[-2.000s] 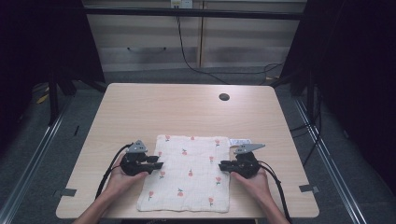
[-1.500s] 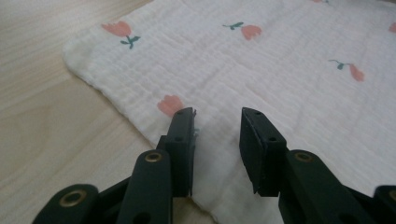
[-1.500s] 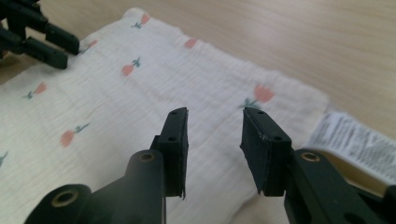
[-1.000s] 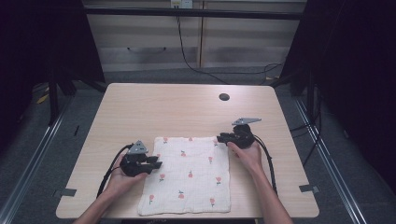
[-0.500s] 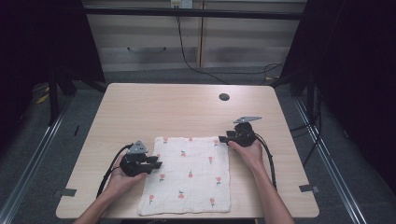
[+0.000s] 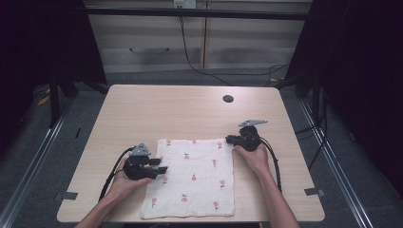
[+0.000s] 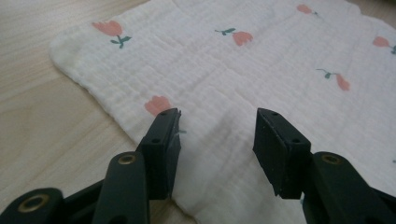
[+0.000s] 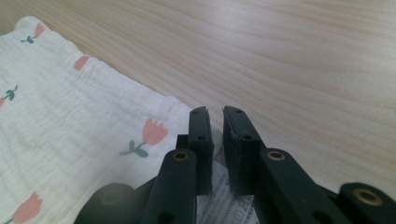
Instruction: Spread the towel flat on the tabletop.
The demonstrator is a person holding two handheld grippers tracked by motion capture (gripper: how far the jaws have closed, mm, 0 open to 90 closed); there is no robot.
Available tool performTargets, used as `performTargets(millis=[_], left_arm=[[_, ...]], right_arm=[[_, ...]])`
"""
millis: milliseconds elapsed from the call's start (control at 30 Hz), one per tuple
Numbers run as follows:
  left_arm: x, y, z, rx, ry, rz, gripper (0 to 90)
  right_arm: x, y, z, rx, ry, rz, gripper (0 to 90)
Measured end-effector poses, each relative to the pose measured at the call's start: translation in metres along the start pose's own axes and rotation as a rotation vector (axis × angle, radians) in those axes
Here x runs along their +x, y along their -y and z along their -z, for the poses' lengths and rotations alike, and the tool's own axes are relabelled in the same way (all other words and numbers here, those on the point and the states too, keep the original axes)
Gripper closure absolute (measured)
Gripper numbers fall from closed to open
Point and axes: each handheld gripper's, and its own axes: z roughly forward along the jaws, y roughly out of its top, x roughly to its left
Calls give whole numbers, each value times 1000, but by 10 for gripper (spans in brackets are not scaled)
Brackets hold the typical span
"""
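Light wood worktop [image 6: 190,114], rounded corners. Small dark round hole [image 6: 228,99] near far edge, right of middle. Grey floor [image 6: 43,156] around it, bits of tape [image 6: 314,192] stuck down. Black cable [image 6: 199,61] trailing down pale back wall [image 6: 142,33].

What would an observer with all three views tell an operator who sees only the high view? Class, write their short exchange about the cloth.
Operator: Is the left hand-held gripper gripping the cloth?
Observer: No. Its jaws have just been opening and stand apart over the cloth's edge.
Operator: And the right hand-held gripper?
Observer: Its jaws have just been closing to a narrow gap at the cloth's corner. A printed white label shows between them; I cannot tell whether it is pinched.
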Motion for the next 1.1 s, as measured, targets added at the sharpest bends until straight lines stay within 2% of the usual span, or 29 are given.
performTargets(millis=[100, 167, 200, 267, 300, 367, 467, 600, 733, 800, 933, 1033, 1067, 1100], left_arm=[[3, -4, 1, 1, 6, 16, 478], [5, -9, 4, -9, -13, 16, 438], [6, -13, 7, -35, -22, 18, 438], [11, -20, 10, -39, -29, 35, 438], [13, -23, 11, -50, -57, 34, 437], [21, -32, 15, -72, -84, 53, 440], [30, -41, 15, -86, -127, 59, 482], [54, -50, 0, -70, -140, 101, 539], [68, -53, -13, -52, -151, 133, 574], [70, -54, -17, -42, -166, 127, 601], [74, -50, -24, -33, -160, 134, 613], [73, -49, -28, -14, -165, 130, 618], [73, -49, -28, -19, -155, 138, 618], [71, -50, -29, -11, -165, 131, 618]], right_arm=[[0, -1, 1, 15, -14, -8, 812], [0, -2, 2, 43, -20, 7, 828], [2, -3, 3, 46, -19, 6, 833], [4, -2, 3, 55, -29, -9, 845], [5, -2, 2, 52, -43, -3, 847], [9, -2, 0, 54, -62, 7, 852], [12, -3, 0, 61, -52, 25, 859], [11, -2, 0, 56, -60, 10, 861], [11, -2, 0, 55, -54, 7, 861], [11, -1, 0, 52, -59, 7, 861], [11, 0, 1, 48, -59, 8, 860], [11, 0, 1, 48, -57, 7, 859], [11, 0, 1, 48, -56, 7, 859], [11, 0, 1, 46, -58, 6, 859]])
